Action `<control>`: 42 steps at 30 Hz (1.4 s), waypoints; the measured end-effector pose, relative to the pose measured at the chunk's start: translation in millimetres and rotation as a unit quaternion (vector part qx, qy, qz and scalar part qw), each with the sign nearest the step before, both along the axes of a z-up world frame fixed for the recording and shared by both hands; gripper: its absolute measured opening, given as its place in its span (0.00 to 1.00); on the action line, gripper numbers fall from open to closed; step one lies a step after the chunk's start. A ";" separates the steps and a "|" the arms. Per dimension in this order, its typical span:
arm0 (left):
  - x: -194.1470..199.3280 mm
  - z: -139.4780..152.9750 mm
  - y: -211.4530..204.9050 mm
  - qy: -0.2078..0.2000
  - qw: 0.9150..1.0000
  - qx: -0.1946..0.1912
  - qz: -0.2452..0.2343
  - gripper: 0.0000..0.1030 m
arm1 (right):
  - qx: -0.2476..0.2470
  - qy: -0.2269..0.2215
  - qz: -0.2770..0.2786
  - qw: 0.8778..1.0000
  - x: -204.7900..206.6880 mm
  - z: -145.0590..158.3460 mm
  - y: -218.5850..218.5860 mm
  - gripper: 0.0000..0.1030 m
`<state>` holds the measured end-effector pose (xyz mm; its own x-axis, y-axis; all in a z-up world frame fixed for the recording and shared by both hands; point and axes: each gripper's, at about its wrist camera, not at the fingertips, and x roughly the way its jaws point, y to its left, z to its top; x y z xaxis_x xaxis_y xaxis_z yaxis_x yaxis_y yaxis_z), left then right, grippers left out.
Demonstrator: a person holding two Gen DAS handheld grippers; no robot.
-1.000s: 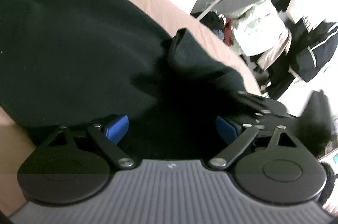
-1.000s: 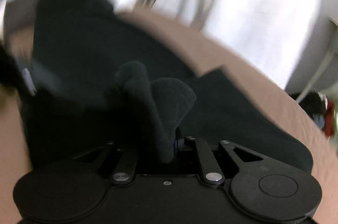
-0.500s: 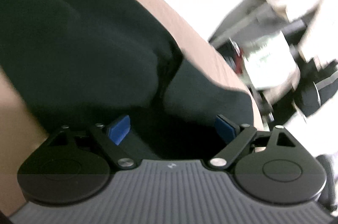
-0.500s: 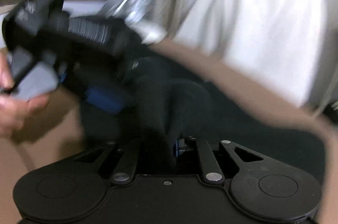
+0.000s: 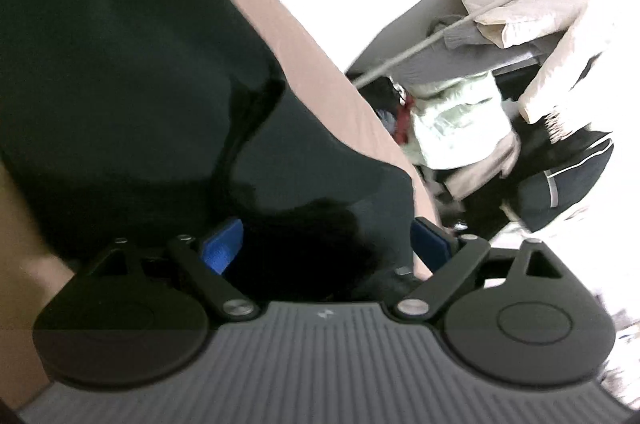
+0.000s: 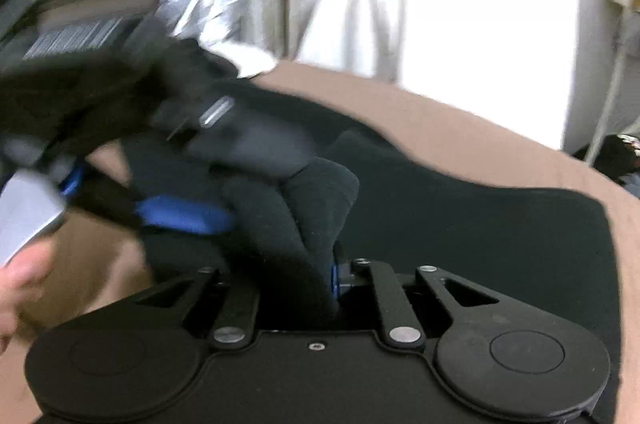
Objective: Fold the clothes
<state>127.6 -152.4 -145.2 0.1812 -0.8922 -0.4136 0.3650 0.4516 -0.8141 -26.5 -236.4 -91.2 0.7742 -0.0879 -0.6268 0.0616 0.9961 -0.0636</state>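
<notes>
On the bed: a black garment [image 5: 120,72] lies spread over a smooth tan-brown bed cover [image 5: 320,72], matte and soft, with a thick fold ridge.
Garment shape: a flat squared panel [image 6: 500,232] stretches to the right; a bunched, rounded lump of cloth stands up in front of the right tool.
Left tool [image 5: 324,244]: blue pads wide apart, released, low over the dark cloth.
Right tool [image 6: 304,276]: clenched on the bunched black garment, one blue pad edge showing.
Background: pale jackets [image 5: 532,8] hang on a rack.
</notes>
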 end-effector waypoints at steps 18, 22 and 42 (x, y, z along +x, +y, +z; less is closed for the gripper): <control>10.1 32.5 8.8 -0.107 0.992 0.057 0.022 0.93 | 0.143 0.018 -0.091 0.985 -58.2 75.7 -212.3 0.64; 37.4 44.9 -33.6 -0.149 0.975 0.163 -0.002 0.94 | 0.210 0.007 -0.172 0.962 -56.9 27.1 -270.5 0.64; -49.2 67.4 -123.0 -0.278 0.926 0.174 -0.188 0.19 | 0.213 -0.092 -0.220 0.948 -30.2 13.2 -298.9 0.66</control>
